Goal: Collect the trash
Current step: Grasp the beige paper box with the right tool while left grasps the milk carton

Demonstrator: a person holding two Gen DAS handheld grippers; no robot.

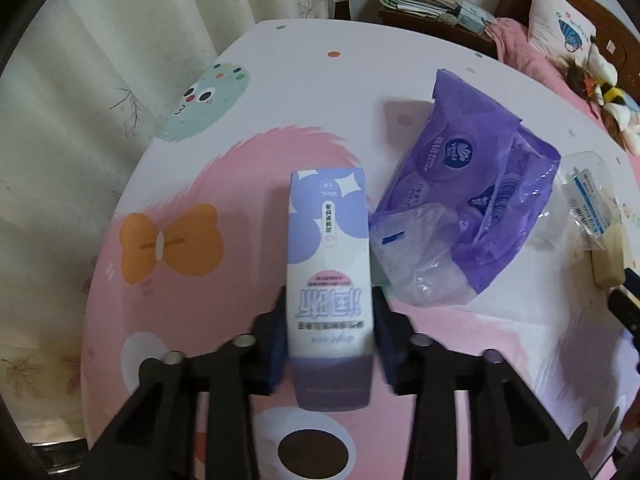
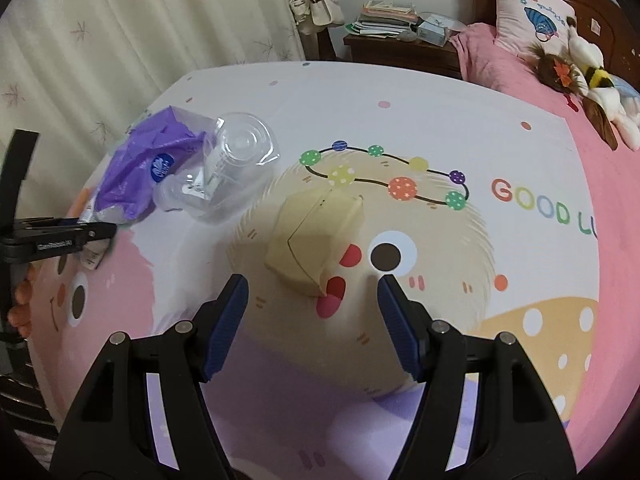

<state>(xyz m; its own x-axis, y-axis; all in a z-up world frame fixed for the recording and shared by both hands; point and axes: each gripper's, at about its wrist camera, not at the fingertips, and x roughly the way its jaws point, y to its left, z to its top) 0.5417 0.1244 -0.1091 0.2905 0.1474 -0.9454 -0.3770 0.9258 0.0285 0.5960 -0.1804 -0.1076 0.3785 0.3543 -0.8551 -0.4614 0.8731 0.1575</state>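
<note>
Cartoon-print bed sheet, left gripper fingers clamping purple-white carton, right gripper fingers wide before tan box, purple wrapper beside carton

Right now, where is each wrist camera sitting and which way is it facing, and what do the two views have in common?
Left wrist: sits behind the left gripper, looking along its fingers across the bedsheet; the jaws clamp a white-and-purple carton.
Right wrist: sits behind the right gripper, open, facing a tan cardboard box on the sheet; the left gripper's dark frame shows at the left edge.
Shared: purple tissue wrapper, clear plastic packaging, the tan box, and the nightstand.
</note>
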